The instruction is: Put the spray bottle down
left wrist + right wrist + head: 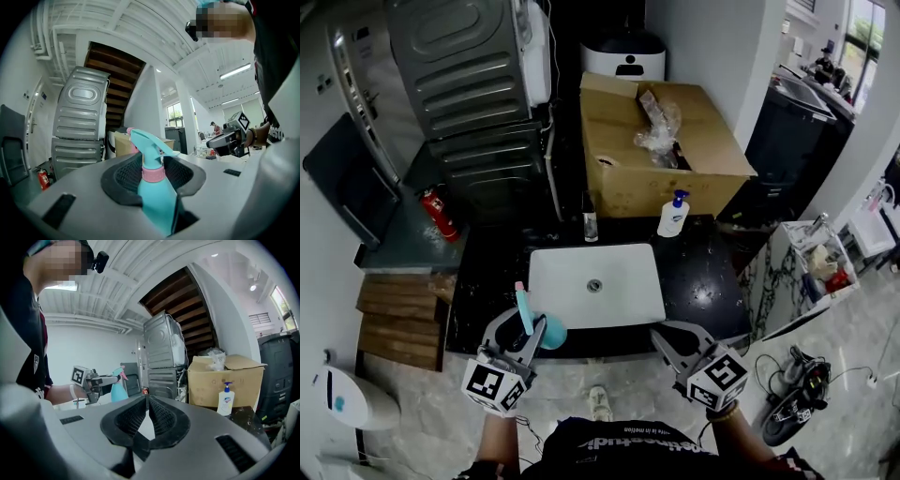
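The teal spray bottle [549,334] with a pink collar stands upright between the jaws of my left gripper [523,328], which is shut on its body below the collar. In the left gripper view the bottle [157,197] fills the gap between the black pads, nozzle on top. It hangs at the front edge of the black counter [703,281], left of the white sink [628,300]. My right gripper [660,331] is at the counter's front right, its pads together with nothing between them [147,401]. The right gripper view also shows the spray bottle [118,389] off to the left.
A soap pump bottle [673,216] and a small dark bottle [591,223] stand behind the sink. Behind them is an open cardboard box [656,141]. A grey machine [469,84] and a red extinguisher [441,214] are at the left. A wire rack [825,262] stands at the right.
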A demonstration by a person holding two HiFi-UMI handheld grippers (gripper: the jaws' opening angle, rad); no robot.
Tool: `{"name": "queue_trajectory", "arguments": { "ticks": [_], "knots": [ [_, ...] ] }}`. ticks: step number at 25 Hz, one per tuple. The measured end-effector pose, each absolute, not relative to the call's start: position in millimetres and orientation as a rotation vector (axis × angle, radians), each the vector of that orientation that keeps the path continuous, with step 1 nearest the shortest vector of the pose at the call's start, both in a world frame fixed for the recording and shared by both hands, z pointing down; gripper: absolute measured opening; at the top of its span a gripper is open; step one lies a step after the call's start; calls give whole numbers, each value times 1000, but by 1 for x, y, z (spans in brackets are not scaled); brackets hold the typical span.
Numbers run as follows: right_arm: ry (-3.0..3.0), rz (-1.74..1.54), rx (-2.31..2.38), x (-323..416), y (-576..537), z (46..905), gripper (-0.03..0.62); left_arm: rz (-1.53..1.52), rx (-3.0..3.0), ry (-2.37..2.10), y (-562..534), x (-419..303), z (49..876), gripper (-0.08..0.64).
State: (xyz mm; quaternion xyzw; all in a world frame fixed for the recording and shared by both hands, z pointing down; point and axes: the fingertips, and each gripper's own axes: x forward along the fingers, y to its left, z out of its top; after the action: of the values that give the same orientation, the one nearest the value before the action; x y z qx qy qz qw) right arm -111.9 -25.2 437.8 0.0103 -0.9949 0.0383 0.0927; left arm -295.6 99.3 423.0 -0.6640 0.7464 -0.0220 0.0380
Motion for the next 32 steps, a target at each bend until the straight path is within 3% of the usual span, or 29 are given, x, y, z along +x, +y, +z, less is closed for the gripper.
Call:
{"name": "queue_trajectory", "arguments": {
  "ticks": [11, 32],
  "knots": [
    [-2962, 133, 84, -183, -45, 433, 43, -46, -2062, 2257, 72, -370, 428, 152],
    [-2943, 189, 114, -175, -138, 439, 43, 35, -2143, 2229, -21, -352, 426, 152]
  ]
}}
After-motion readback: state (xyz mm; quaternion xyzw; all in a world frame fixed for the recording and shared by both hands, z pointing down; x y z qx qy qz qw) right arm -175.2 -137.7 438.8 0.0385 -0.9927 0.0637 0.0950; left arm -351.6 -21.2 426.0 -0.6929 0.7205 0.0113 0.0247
